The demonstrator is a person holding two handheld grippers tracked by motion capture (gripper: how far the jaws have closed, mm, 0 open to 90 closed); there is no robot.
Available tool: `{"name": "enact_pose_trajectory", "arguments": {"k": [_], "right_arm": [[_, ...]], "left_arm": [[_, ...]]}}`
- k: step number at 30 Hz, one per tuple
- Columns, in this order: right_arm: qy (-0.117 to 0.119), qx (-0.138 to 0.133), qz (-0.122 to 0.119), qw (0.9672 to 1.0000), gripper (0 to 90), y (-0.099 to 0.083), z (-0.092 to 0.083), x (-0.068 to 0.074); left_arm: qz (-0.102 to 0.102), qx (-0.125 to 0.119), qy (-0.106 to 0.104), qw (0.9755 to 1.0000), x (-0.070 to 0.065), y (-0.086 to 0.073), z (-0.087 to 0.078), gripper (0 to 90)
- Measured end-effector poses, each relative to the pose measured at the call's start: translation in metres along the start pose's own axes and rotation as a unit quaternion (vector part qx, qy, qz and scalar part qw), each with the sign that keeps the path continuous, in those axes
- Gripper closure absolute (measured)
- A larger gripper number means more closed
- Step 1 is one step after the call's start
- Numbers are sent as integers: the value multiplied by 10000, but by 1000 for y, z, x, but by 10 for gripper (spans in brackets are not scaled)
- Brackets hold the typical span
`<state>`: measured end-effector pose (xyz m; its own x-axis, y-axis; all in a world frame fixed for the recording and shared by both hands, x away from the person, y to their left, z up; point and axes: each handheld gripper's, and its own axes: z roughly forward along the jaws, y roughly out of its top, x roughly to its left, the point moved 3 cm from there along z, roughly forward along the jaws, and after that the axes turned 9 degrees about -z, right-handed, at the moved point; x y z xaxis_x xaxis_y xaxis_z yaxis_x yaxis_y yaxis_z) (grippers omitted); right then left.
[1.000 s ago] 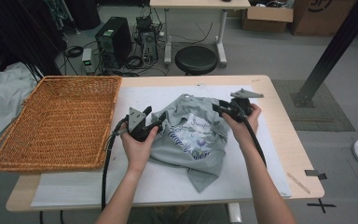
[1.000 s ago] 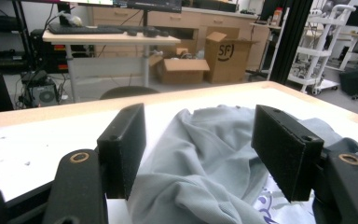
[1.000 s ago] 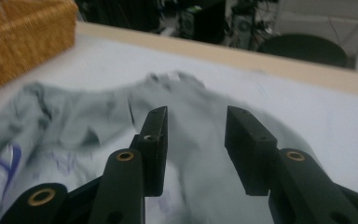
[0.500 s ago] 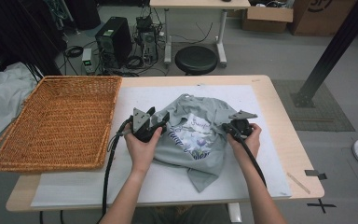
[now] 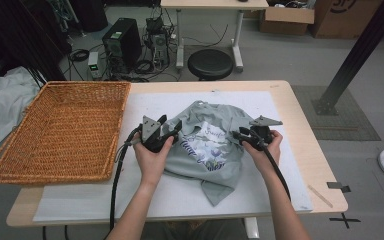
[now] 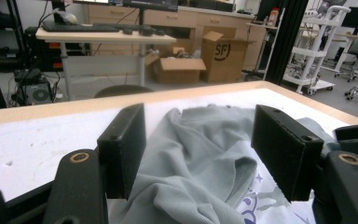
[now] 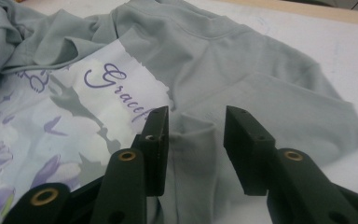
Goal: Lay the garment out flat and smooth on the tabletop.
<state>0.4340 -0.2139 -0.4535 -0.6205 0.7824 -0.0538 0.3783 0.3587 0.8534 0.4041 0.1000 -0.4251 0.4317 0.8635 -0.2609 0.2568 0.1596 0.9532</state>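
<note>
While both tools flank it, shirt lies between.

Black hand-held gripper with brass-ringed screws, grey three-cornered plate, thick trailing black cable

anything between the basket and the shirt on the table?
No object: just bare white mat between the wicker basket and the grey shirt in the high view, with the left gripper at the shirt's near edge.

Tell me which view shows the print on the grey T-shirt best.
The right gripper view: the crumpled grey T-shirt's white print with purple flowers and script lettering sits close up and legible. The high view shows the whole print, too small to read. The left gripper view catches a corner of it past the folds.
</note>
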Motion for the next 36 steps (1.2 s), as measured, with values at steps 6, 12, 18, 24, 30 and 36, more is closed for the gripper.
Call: {"name": "enact_pose_trajectory", "arguments": {"k": [6,12,18,24,30,36], "right_arm": [[28,204,-3,9998,865,-2,11,3],[-205,211,-93,9995,880,0,2,2],[-1269,-41,740,9891,880,-14,-53,-27],[-1760,207,1189,9770,880,-43,-73,-34],[-1961,309,1579,9673,880,-51,-69,-53],[-1631,201,1337,9773,774,-29,-57,-76]], "left_arm": [[-32,-45,-16,10000,-1,2,-1,361],[-25,-27,-15,10000,-1,2,-3,361],[-82,-100,-11,9999,0,2,-5,361],[-105,-105,-25,9999,-2,1,-6,361],[-48,-107,-67,9999,-7,2,-10,361],[-49,-86,-52,9999,-6,3,-12,358]]}}
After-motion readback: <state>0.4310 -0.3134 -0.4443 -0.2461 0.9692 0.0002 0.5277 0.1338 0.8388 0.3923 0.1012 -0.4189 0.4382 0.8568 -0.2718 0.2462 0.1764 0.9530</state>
